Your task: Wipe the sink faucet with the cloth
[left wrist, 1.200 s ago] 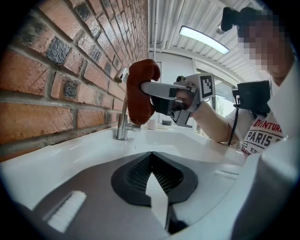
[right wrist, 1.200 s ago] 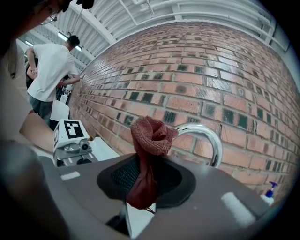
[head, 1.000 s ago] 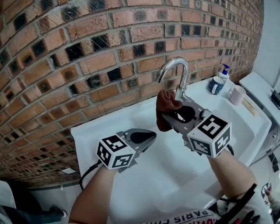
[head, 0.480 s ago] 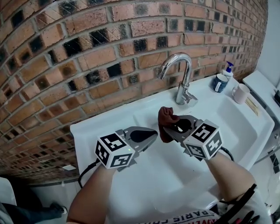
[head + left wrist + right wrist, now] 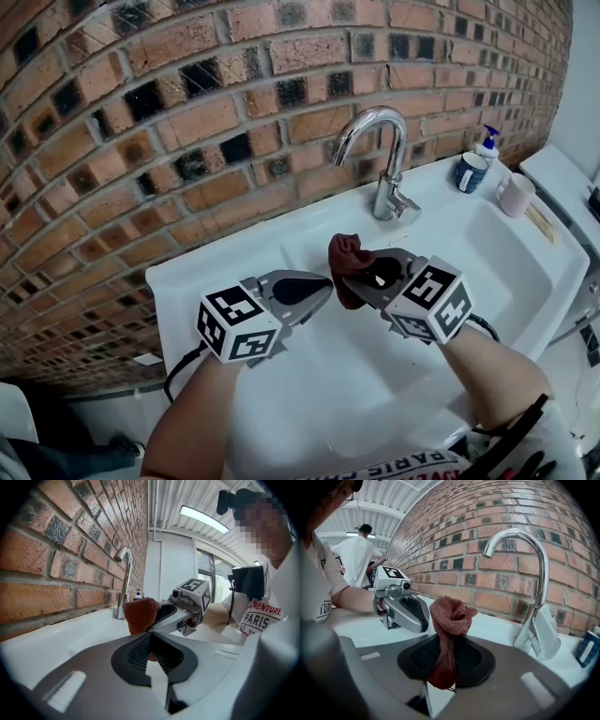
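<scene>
A chrome gooseneck faucet (image 5: 385, 159) stands at the back of the white sink (image 5: 487, 246), against the brick wall. My right gripper (image 5: 347, 282) is shut on a reddish-brown cloth (image 5: 343, 257), which bunches up above the jaws (image 5: 450, 616). It hangs over the basin, in front of and left of the faucet (image 5: 534, 592), not touching it. My left gripper (image 5: 324, 284) is close beside it on the left, shut and holding nothing (image 5: 151, 639). In the left gripper view the cloth (image 5: 142, 615) shows just ahead of my jaws.
On the sink's back right ledge stand a soap pump bottle (image 5: 486, 146), a blue cup (image 5: 467, 173) and a white mug (image 5: 514, 195). The brick wall (image 5: 187, 112) rises right behind the faucet. A person (image 5: 357, 557) stands far off in the room.
My right gripper has drawn the cloth back from the faucet, down and to the left over the basin. The left gripper has stayed almost where it was.
</scene>
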Demonstrator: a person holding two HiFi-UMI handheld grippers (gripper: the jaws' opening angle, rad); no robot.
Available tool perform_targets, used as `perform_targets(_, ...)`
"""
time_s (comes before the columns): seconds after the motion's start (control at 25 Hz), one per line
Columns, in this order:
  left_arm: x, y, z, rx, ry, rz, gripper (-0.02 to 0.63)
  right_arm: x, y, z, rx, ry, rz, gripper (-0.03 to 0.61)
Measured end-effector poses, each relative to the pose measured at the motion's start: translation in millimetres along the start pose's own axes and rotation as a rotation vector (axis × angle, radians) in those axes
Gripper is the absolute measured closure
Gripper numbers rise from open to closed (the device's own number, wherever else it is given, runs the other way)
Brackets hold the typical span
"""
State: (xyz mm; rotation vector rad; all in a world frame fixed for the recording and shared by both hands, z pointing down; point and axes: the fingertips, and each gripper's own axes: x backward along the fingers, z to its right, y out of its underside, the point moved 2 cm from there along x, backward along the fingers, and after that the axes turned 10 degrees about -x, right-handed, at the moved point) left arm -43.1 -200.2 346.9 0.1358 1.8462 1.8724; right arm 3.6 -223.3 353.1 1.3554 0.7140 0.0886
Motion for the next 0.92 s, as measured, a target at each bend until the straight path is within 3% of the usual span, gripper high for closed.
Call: perform_targets(0.92, -0.9, 1.1, 0.9, 0.001, 0.006, -0.012, 0.614, -1.4, 3.3, -0.7, 0.01, -0.009, -0.011, 0.495)
